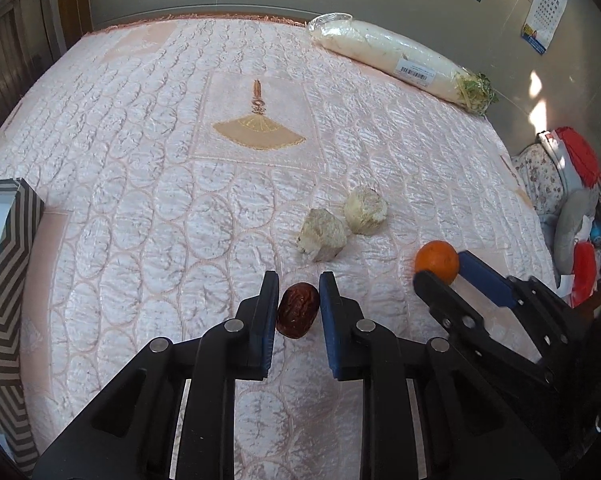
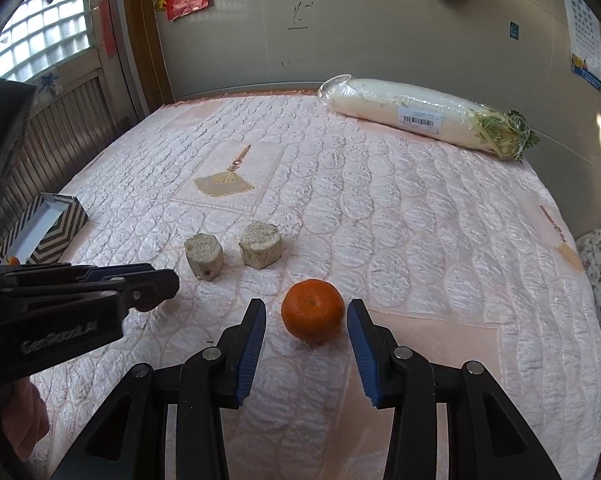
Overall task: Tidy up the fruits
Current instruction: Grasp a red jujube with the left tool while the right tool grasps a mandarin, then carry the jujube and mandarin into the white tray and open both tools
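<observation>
A dark red date lies on the pink quilted cloth between the fingers of my left gripper; the blue pads touch or nearly touch both its sides. An orange tangerine lies between the open fingers of my right gripper, with a gap on each side. The tangerine and right gripper also show in the left wrist view. The left gripper shows at the left of the right wrist view. A striped box stands at the left with an orange fruit inside.
Two pale beige chunks lie just beyond both grippers. A plastic-wrapped white radish lies at the far right by the wall. A fan design marks the cloth's centre. Clutter sits past the right edge.
</observation>
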Demonstrator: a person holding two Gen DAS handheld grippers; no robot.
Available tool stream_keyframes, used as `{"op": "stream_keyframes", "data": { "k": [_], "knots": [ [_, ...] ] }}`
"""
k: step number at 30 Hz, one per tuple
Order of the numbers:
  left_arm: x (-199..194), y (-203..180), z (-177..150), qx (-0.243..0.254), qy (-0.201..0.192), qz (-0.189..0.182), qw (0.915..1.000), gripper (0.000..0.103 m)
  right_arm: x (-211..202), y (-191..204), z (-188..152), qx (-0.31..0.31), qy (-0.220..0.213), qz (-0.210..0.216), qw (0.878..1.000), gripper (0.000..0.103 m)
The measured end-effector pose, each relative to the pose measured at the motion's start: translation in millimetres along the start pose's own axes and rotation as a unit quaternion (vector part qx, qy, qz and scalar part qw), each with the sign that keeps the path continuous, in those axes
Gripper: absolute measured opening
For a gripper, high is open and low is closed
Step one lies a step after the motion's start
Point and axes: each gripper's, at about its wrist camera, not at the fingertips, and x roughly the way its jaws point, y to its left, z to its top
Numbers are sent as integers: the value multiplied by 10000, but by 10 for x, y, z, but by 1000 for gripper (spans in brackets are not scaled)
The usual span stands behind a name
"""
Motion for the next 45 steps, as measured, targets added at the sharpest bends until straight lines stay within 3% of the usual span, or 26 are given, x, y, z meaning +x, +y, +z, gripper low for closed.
{"op": "stream_keyframes", "data": {
  "k": [3,5,14,22,30,40,45],
  "knots": [
    [-36,44,-64,-7,31,39,10000,20,78,-20,-7,79,1,-19,10000,39],
    [-70,59,-115,4,2,80,10000,20,82,-59,-17,188,-56,20,9998,33],
    [-273,184,-314,78,-143,254,9995,20,-168,-10,-129,478,-244,278,9982,32],
    [-555,507,-528,-3,-369,542,9978,20,-473,444,-238,407,-508,486,9967,32],
    [-845,881,-796,-20,-646,940,9935,20,-557,972,-292,61,-476,709,9963,32],
    [-1160,1509,-1009,-445,-916,1358,9855,20,-565,1695,-226,-556,-461,986,9925,32],
    [-1309,1720,-1052,-616,-1032,1400,9828,20,-541,2024,-178,-800,-458,1176,9888,32]
  ]
}}
